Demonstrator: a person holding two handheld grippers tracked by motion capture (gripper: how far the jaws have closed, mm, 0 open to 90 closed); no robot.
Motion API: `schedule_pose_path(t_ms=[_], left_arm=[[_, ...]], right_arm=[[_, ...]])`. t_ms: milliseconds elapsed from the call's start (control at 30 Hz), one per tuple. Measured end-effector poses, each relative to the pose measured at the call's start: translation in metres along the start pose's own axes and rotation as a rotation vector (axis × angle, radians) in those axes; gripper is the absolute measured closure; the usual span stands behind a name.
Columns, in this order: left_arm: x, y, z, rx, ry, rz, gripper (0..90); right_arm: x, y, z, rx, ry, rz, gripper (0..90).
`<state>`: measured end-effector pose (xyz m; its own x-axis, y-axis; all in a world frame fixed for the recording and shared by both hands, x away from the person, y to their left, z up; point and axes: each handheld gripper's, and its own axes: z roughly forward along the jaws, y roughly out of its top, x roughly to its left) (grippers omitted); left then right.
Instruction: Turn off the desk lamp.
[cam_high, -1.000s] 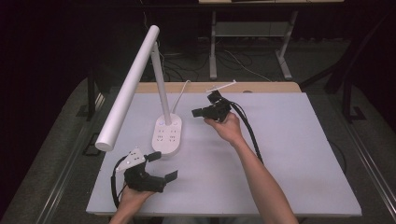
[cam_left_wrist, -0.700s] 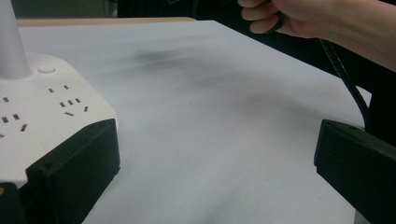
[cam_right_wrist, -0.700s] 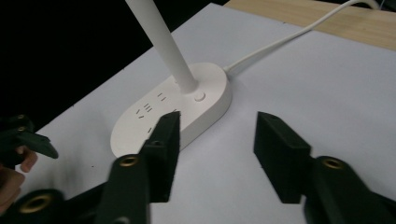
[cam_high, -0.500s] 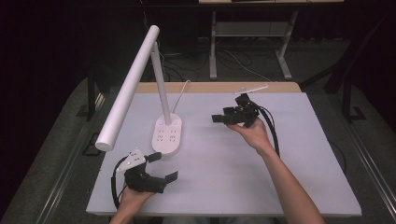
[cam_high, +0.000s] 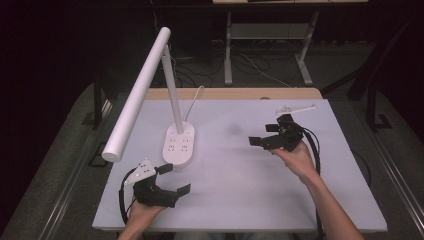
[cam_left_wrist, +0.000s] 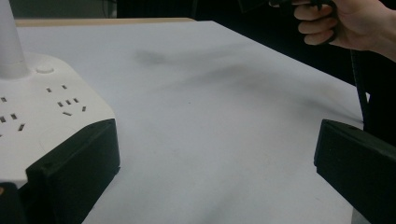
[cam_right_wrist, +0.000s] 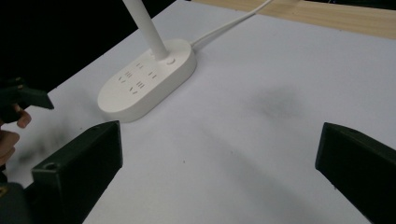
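Now the lamp (cam_high: 178, 145) stands on the left half of the white table (cam_high: 240, 185), its oval base flat on the surface with sockets on top and a small round button beside the stem. A thin white stem rises from the far end of the base, and the long tube head (cam_high: 137, 95) slants from the top of the stem down toward the table's left edge, its round end hanging over that edge. A white cord (cam_high: 192, 97) runs from the base back to the wooden strip at the far side of the table.

At the near left, the left gripper (cam_high: 176, 179) sits low over the table, just beside the near end of the base. Its jaws are spread wide with nothing between them; in the left gripper view one jaw lies right against the rim of the base (cam_left_wrist: 42, 116), the other well off over bare table.

On the right half, the right gripper (cam_high: 261, 136) is held above the surface, well apart from the lamp, its jaws pointing toward the base. The jaws have just been opening and are spread wide, with nothing between them. In the right gripper view, bare table lies in the gap and the base (cam_right_wrist: 147, 81) sits farther off, up and to the left.
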<state>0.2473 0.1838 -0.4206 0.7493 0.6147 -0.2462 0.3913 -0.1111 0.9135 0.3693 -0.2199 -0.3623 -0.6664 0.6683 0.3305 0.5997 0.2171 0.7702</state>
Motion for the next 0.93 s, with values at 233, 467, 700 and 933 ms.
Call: schedule_pose_path(t_ms=[233, 467, 700, 933], left_arm=[[0.0, 0.0, 0.0, -0.001, 0.002, 0.0, 0.0], [0.0, 0.0, 0.0, 0.004, -0.001, 0.007, 0.0], [-0.001, 0.0, 0.0, 0.009, 0.0, 0.011, 0.0], [-0.002, 0.0, 0.001, 0.013, 0.0, 0.013, 0.0]], right_arm=[[0.004, -0.022, -0.026, -0.024, 0.0, -0.007, 0.7], [0.008, -0.048, -0.045, -0.036, -0.008, 0.001, 0.7], [0.012, -0.079, -0.061, -0.055, -0.018, 0.024, 0.8], [0.013, -0.112, -0.067, -0.05, -0.051, 0.045, 0.8]])
